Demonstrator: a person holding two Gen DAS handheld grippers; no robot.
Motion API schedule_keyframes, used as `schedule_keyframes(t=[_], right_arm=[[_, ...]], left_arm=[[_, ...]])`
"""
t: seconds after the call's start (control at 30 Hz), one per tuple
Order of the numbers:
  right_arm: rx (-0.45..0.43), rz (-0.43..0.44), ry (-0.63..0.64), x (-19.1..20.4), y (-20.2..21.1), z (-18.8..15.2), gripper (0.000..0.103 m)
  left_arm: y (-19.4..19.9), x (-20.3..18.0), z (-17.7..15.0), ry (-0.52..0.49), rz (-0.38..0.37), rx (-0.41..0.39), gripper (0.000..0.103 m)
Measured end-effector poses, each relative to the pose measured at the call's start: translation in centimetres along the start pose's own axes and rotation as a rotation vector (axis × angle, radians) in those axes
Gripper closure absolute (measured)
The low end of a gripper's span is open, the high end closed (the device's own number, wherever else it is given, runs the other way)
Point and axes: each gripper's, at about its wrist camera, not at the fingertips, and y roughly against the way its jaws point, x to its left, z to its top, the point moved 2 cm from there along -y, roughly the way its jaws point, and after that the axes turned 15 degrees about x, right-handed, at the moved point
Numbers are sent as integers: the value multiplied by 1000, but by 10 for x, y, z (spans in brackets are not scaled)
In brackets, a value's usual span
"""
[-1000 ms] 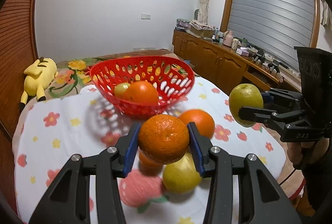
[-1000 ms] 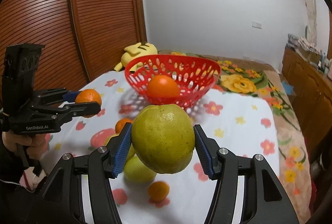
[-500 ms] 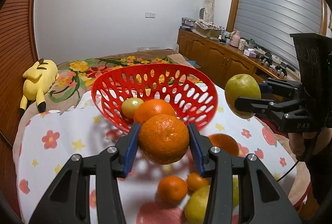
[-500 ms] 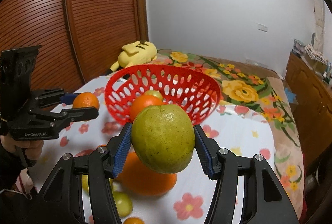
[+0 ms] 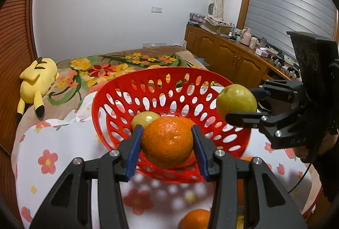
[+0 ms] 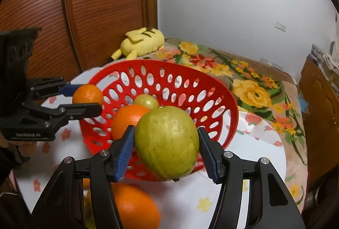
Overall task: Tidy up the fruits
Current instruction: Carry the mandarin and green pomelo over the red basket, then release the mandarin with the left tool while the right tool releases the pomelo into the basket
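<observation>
Two fruits are in our grip: the left gripper (image 5: 167, 144) is clamped on an orange (image 5: 167, 142), and the right gripper (image 6: 167, 148) is clamped on a green pear (image 6: 167, 144). Both hang at the near rim of the red basket (image 5: 101, 102), which sits on a flowered cloth (image 5: 48, 165) and already holds a second orange (image 6: 127, 118) and a small green fruit (image 6: 146, 101).

We judge the risk to be a crowded drop. Both grippers close on the same bowl from opposite sides, so their fingers could knock together or clip the rim and tip the light basket. Letting go while above the rim could send a fruit bouncing out, or rolling off the two already inside.

Room is best toward the far wall of the basket, which is bare. On the cloth, loose oranges (image 6: 135, 205) lie just below our fingers, so a low approach is tight; beyond the basket the cloth ends near a yellow plush toy (image 5: 37, 80).
</observation>
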Motion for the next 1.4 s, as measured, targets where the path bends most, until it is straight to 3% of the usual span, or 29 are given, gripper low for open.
schedule_keyframes(t=[0.93,1.4], right_arm=[[102,-29,35,-3,-43,12,43],[42,-25,-1,-7,-27,15,42]], left_arm=[[-11,14,4,17,-26,2,59],[-10,19,5,19,-26,-10,56]])
